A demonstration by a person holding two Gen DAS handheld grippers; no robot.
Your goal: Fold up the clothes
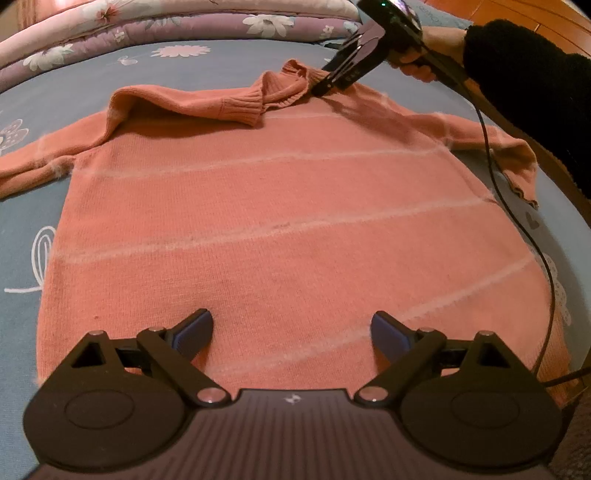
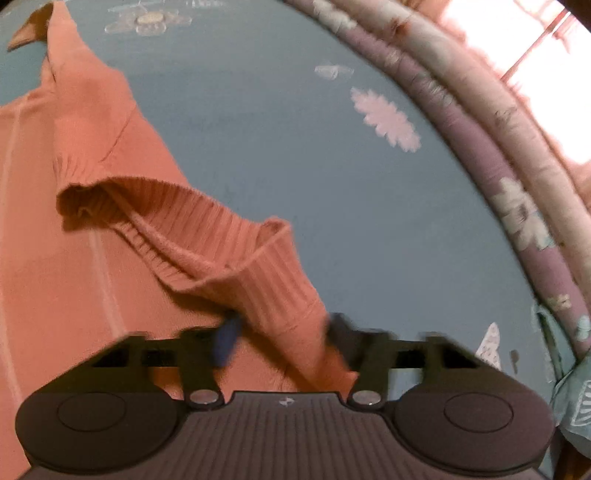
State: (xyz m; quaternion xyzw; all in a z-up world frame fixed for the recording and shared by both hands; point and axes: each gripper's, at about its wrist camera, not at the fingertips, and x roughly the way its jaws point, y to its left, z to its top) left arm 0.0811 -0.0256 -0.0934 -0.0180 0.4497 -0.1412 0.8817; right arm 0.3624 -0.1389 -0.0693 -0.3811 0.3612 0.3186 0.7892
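With the right gripper [image 2: 280, 339] part-open astride the salmon-pink striped knit sweater's [image 1: 280, 206] ribbed collar [image 2: 229, 236], the collar is best smoothed flat first; the left gripper [image 1: 291, 332] is held wide open, empty.

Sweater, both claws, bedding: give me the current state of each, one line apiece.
Sweater: spread flat, hem nearest the left claw, stripes showing.
Collar: ribbed, rumpled, lying between the right claw's fingers.
Far sleeve: folded in across the shoulders.
Other sleeve: out to the side, cuff bent.
Left claw: open above the hem, holding nothing.
Right claw: partly open around the collar, grip unclear.
Quilt: folded, stacked at the bed's far edge.
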